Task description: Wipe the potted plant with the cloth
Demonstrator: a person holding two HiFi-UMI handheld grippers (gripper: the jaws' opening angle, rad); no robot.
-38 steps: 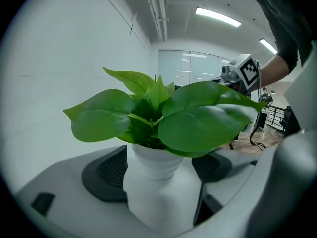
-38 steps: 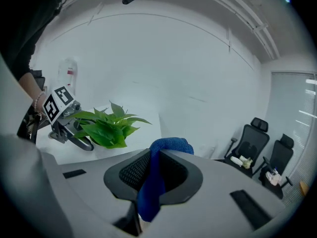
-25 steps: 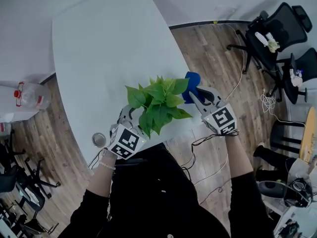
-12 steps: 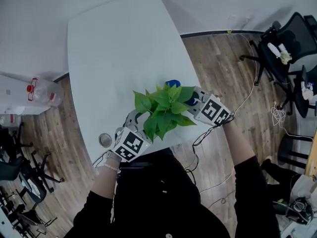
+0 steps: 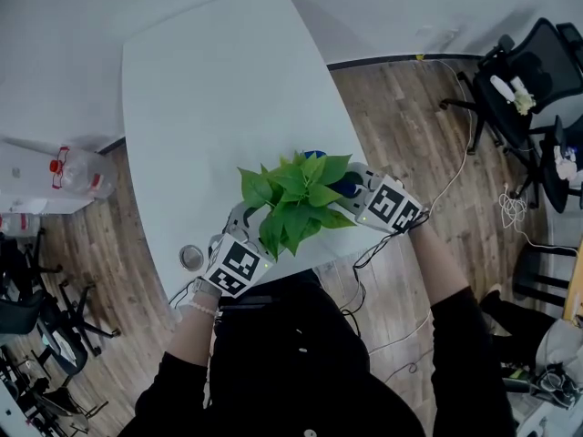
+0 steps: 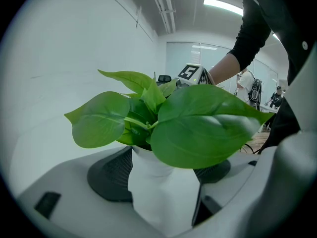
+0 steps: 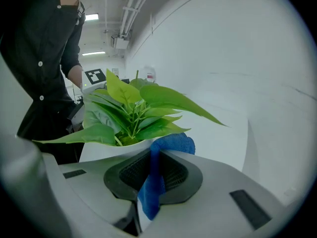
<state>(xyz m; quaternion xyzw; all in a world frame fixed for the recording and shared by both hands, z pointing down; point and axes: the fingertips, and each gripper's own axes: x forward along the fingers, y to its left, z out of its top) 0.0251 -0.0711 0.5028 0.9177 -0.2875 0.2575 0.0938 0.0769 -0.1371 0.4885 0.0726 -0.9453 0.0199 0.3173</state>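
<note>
Head view: leaves (image 5: 291, 198) cover the pot and most of the cloth; only bits of blue show past them. The left gripper (image 5: 242, 228) and right gripper (image 5: 353, 192) sit at either side of the plant, at the near edge of the table (image 5: 209, 89).

Left gripper view: jaws clamped on the white pot (image 6: 156, 192), one pad on each side. The pot base is cut off by the frame, and a big leaf blocks the view past it.

Right gripper view: jaws pressed together, pinching the blue cloth (image 7: 151, 192). Its bunched end sticks out just beside the pot rim and probably touches it; the contact is hard to make out.

A small round metal thing (image 5: 189, 258), type unclear, sits on the table edge left of the left gripper. A clear bottle (image 5: 73, 173) with a red cap sits well off to the left. Black chairs (image 5: 537, 62) and a cable are on the wood floor far right.
</note>
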